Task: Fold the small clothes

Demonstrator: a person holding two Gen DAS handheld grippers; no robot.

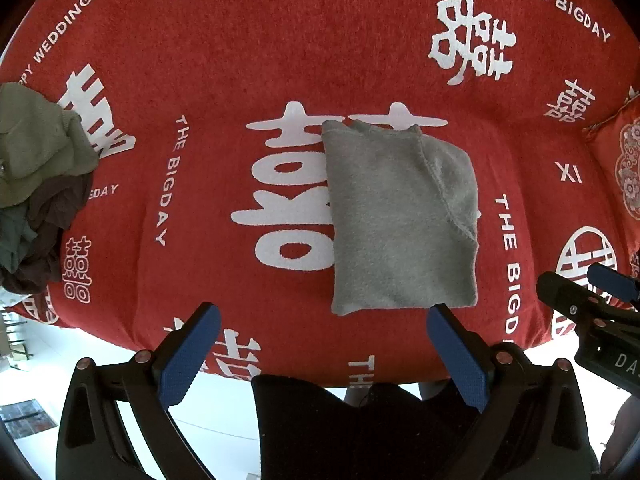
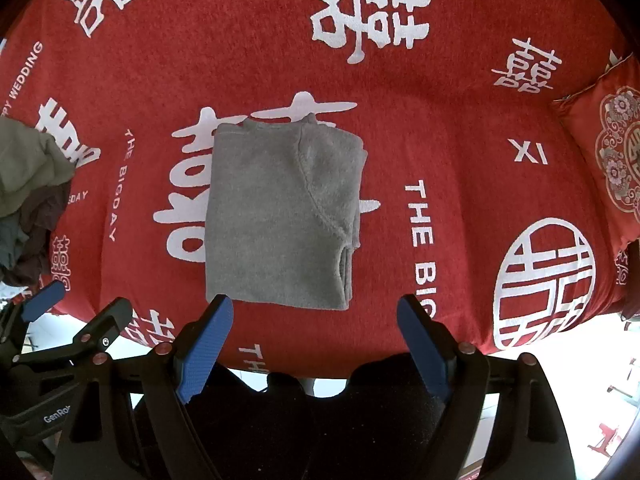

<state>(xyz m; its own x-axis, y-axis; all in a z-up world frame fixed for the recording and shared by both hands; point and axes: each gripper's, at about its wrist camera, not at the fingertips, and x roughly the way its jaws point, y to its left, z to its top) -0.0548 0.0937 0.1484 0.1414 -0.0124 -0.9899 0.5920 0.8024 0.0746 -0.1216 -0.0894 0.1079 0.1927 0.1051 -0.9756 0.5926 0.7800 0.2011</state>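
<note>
From my seat at the feeds, the fisheye rims cut off a good deal. The heap of unfolded clothes (image 1: 38, 184) at the left edge runs out of both views, so I can't count the pieces in it; I make out olive, dark brown and teal cloth. The red patterned cushion (image 2: 608, 156) at the far right is only partly in frame. Dark cloth just below the cover's near edge, between the gripper arms, is too shadowed for me to tell what it is.

The grey garment (image 1: 400, 216) lies folded flat near the middle of the red printed cover (image 1: 248, 52), a seam curving down its right part, its layers showing at the near right corner. It hides parts of the large white characters beneath.

My left gripper (image 1: 324, 356) hangs with jaws wide apart and nothing between them, just above the garment's near edge. My right gripper (image 2: 316, 348) is likewise spread and empty, also at the near edge, close beside the left.

Bare cover stretches beyond the garment and to either side; the cover's near edge drops to a bright floor (image 1: 224, 412) right under the grippers.
</note>
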